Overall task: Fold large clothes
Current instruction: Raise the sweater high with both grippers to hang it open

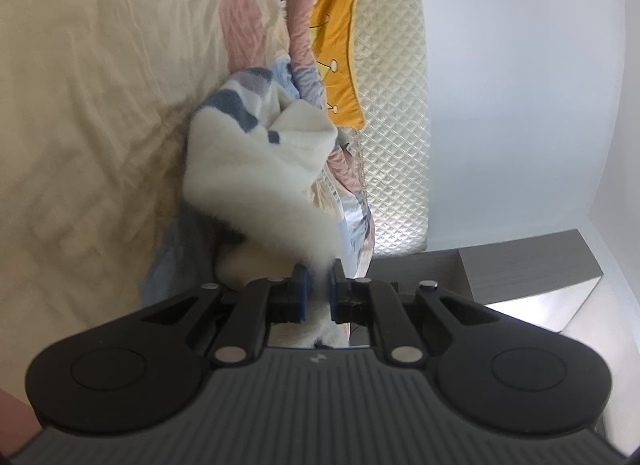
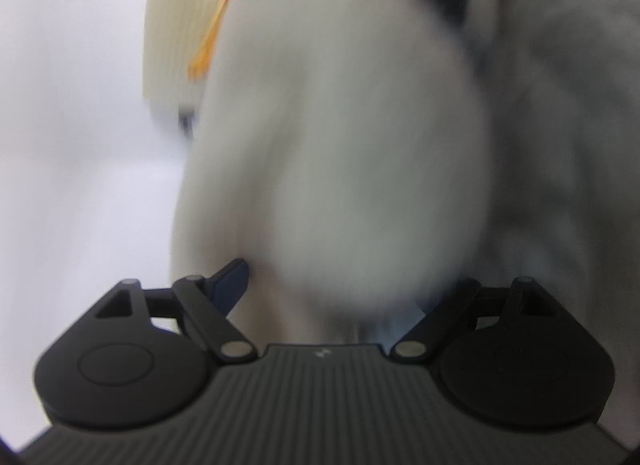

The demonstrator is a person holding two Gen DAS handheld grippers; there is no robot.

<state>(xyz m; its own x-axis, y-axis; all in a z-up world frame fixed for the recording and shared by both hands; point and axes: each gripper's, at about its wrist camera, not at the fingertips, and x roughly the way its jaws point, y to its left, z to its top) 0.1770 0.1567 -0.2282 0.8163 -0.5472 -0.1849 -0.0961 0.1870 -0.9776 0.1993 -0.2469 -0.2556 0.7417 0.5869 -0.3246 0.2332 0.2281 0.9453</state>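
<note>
Below, your left gripper (image 1: 318, 285) is seen from its own wrist camera, jaws drawn almost together and clamped on a thin edge of the white fleece garment (image 1: 256, 169). Its blue pads (image 1: 303, 293) press the fabric from both sides, and the cloth passes on between them toward the camera. From the grip the garment runs up and away in a twisted roll, ending in a bunched mass with blue-grey patches that rests on the bed (image 1: 92, 105), near the edge of the bed that faces the quilted headboard (image 1: 396, 105). Under the garment you see the bedcover in cream, pink and grey blocks. A yellow cushion (image 1: 340, 45) stands against the headboard, just beyond the bunched end. A grey bedside unit (image 1: 520, 265) sits at the lower right of that view, past the corner of the bed.

Your right gripper (image 2: 340, 289) is shown from its wrist camera with its jaws spread wide. One blue pad (image 2: 232, 285) is visible at the left; the opposite finger is largely covered by cloth. A thick, blurred fold of the same white garment (image 2: 340, 145) fills the space between the fingers and bulges over them. The fold touches or nearly touches the left pad, but the pads do not squeeze it, so this gripper holds nothing. Grey fabric (image 2: 568, 145) lies to the right of the fold, too blurred to identify.
</note>
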